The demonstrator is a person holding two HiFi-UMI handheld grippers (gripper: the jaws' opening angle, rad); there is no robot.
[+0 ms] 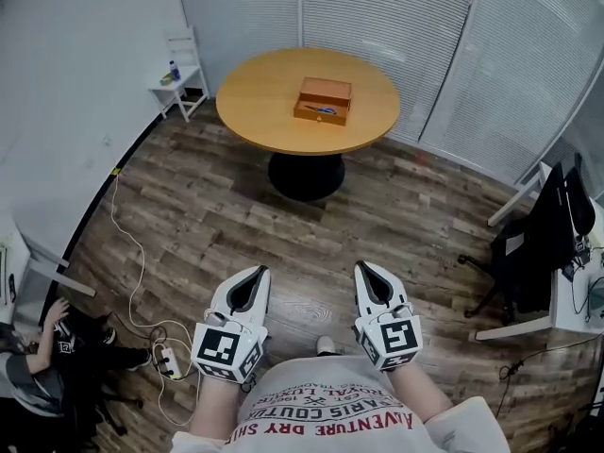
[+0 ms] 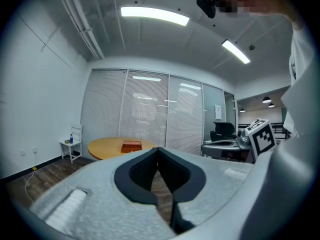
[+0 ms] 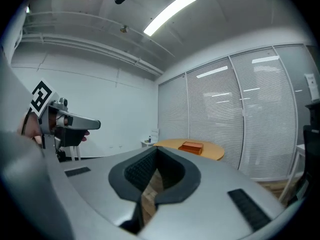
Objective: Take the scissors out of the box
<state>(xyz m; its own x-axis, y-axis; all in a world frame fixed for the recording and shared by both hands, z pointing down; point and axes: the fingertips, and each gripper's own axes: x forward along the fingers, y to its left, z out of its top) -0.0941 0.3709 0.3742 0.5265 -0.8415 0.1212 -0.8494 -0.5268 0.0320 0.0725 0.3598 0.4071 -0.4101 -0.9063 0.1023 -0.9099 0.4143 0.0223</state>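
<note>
**Standing well back from the box, both grippers shut and empty**

Standing on the wood-plank floor (image 1: 189, 206), well apart from the round wooden table (image 1: 250, 102). Holding the left gripper (image 1: 257, 274) and the right gripper (image 1: 364, 268) low in front of the body, side by side, both pointing toward the table. Carrying a marker cube (image 1: 226, 349) at the back of each.

In the left gripper view: fingers (image 2: 122, 181) pressed together at the tips, pinching nothing, with only a sliver of floor showing through the hollow behind them. Likewise in the right gripper view: fingers (image 3: 120, 181) closed tip to tip and empty.

Near the middle of the tabletop, an orange-brown box (image 1: 326, 91), alone there. At its near side, a small bluish streak, apparently the scissors (image 1: 324, 110) (too small from here to tell more, or to tell whether the lid is up). Well apart from both grippers, and touched by neither.

Under the table, a black pedestal base (image 1: 305, 176). Behind it, white vertical blinds (image 1: 396, 17) along the far wall. Left of the table, against the wall, a small white chair (image 1: 189, 41) with a bottle (image 1: 174, 70) on its seat. Across the floor at the left, a white cable (image 1: 127, 243) leading to a power strip (image 1: 168, 359). At the lower left corner, a seated person (image 1: 38, 352). At the right, a black office chair (image 1: 538, 243) beside a desk (image 1: 566, 319).
</note>
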